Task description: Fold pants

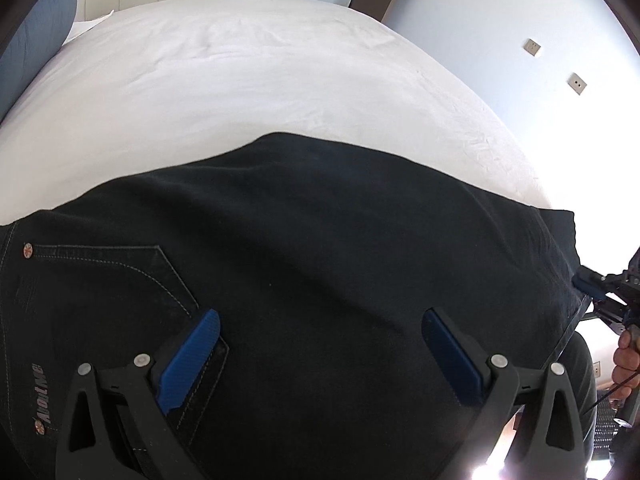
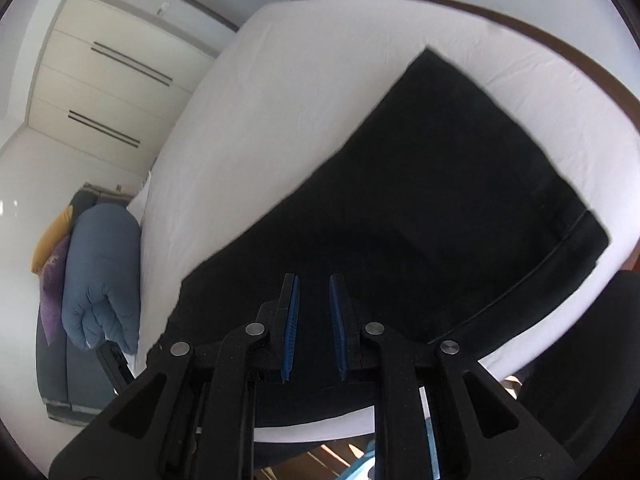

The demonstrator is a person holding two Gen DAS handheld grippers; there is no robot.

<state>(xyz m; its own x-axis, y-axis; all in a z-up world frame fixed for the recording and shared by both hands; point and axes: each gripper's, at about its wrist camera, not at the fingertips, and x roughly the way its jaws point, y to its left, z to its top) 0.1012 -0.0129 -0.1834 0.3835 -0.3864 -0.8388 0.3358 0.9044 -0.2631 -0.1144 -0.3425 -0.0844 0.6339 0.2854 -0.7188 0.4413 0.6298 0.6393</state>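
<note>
Black pants lie flat across the near side of a white bed. A back pocket with white stitching shows at the left. My left gripper hovers just above the seat of the pants, jaws wide open and empty. In the right wrist view the pants stretch away over the bed. My right gripper is over the near edge of the pants, its blue pads a narrow gap apart with nothing between them. The right gripper also shows in the left wrist view at the pants' right end.
A rolled blue duvet with yellow and purple cushions lies beside the bed on the left. White wardrobes stand behind. A wall with sockets is to the right. Wooden floor shows below the bed's near edge.
</note>
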